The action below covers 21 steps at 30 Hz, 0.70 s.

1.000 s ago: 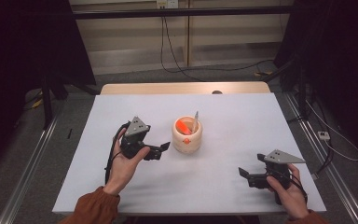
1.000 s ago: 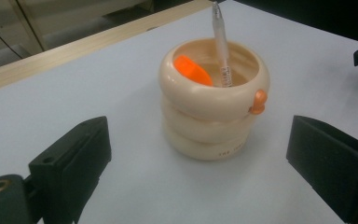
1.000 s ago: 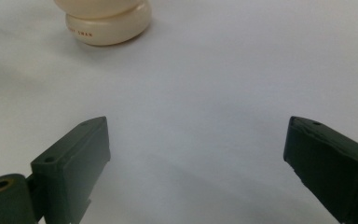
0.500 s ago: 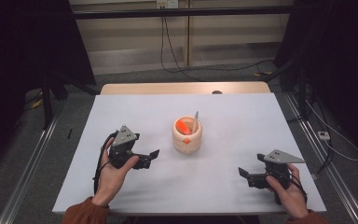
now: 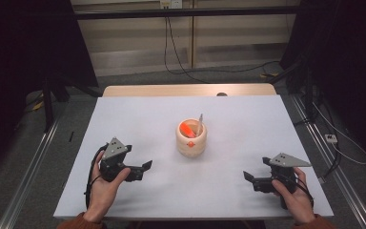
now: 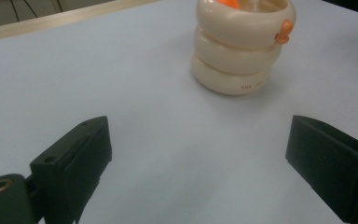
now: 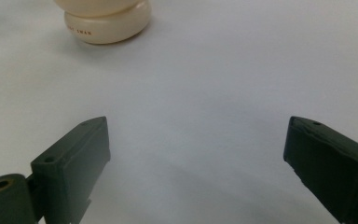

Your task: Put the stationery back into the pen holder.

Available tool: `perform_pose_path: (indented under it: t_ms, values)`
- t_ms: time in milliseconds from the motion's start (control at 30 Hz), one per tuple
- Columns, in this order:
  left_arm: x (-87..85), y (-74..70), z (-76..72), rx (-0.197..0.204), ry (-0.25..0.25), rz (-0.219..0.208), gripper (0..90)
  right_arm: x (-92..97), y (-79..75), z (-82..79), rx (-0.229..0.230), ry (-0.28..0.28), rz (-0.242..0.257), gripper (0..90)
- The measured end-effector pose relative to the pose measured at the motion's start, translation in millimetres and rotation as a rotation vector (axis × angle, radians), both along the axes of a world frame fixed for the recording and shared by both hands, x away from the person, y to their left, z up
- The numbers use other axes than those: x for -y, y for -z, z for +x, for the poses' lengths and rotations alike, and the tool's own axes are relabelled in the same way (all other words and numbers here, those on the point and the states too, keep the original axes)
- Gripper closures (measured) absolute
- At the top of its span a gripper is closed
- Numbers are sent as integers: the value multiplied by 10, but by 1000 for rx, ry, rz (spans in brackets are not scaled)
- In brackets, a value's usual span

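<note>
Small dark print on bottom ring of cream holder (image 6: 249, 86), too blurred to read.

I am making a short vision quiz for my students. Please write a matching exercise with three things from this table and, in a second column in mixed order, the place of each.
Things:
1. cream holder
2. left gripper
3. right gripper

Places:
a. near right part of the table, jaws open
b. middle of the table, orange item inside
c. near left part of the table, jaws open

Pairs: 1-b, 2-c, 3-a
</note>
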<state>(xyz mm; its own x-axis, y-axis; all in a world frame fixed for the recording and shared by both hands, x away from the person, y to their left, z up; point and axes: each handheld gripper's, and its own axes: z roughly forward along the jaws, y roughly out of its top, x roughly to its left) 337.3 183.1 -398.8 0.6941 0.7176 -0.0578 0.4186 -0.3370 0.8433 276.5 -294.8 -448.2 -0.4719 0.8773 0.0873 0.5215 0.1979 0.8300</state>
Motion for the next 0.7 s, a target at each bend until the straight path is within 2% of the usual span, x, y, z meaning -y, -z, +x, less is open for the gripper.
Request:
perform_pose_path:
  t_ms: [67,267,400,700]
  values:
    - [-23,26,-24,-6,-5,-8,67,0,0,-1,0,-1,0,68]
    - [-74,106,-109,1,-5,13,68,-2,0,-2,0,0,-1,68]
    - [-104,163,-153,-13,4,47,68,3,-1,-2,1,5,1,68]
    - [-158,227,-229,-12,-11,2,67,0,-1,-4,2,3,-2,68]
